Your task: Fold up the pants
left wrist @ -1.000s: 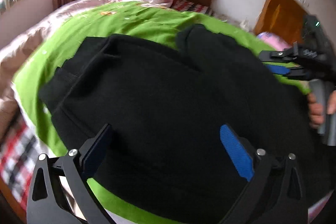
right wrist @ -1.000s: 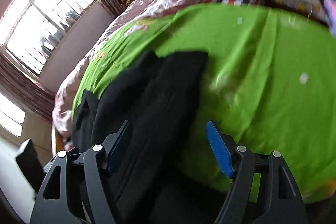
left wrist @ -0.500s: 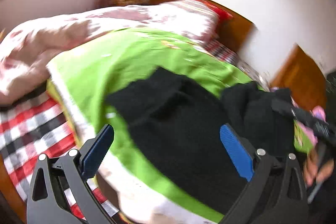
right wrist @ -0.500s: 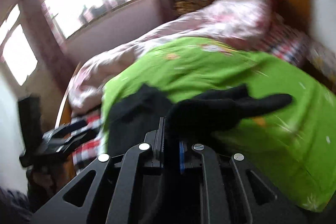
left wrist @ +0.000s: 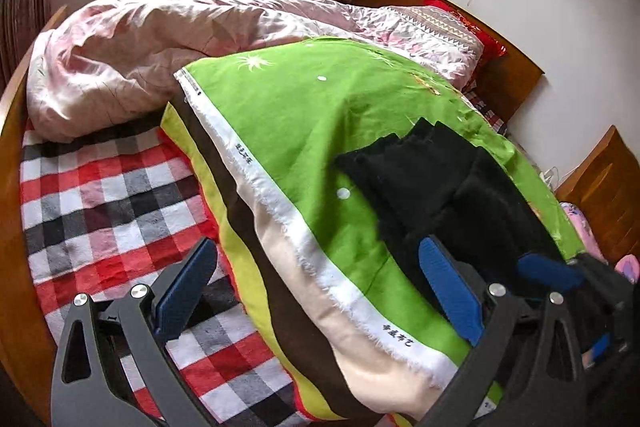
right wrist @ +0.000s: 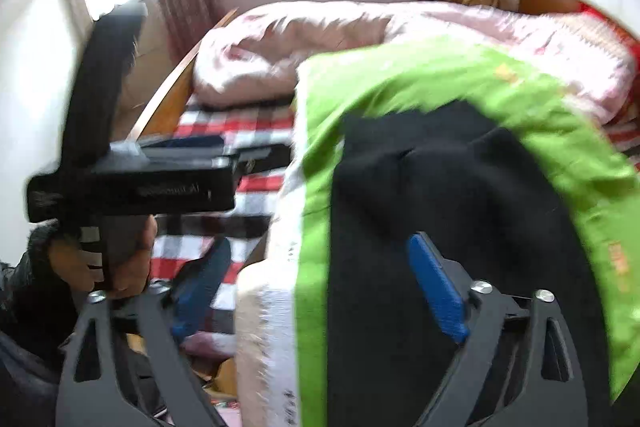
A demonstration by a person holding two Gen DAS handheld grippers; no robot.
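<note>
On the bed (left wrist: 100, 211), the black pants (left wrist: 448, 195) lie folded in a heap on a green cloth (left wrist: 304, 131), near that cloth's fringed white edge. Left of that edge the red checked blanket (left wrist: 104, 203) lies bare up to the wooden bed frame; a pink quilt (left wrist: 132, 51) is bunched behind. The left hand-held gripper (left wrist: 320, 291) stands wide over the cloth's edge, nothing between its jaws. The right hand-held gripper (right wrist: 324, 287) has just been opening; its jaws stand wide above the pants, not pressing them. A hand (right wrist: 104, 259) grips the left tool's handle.
</note>
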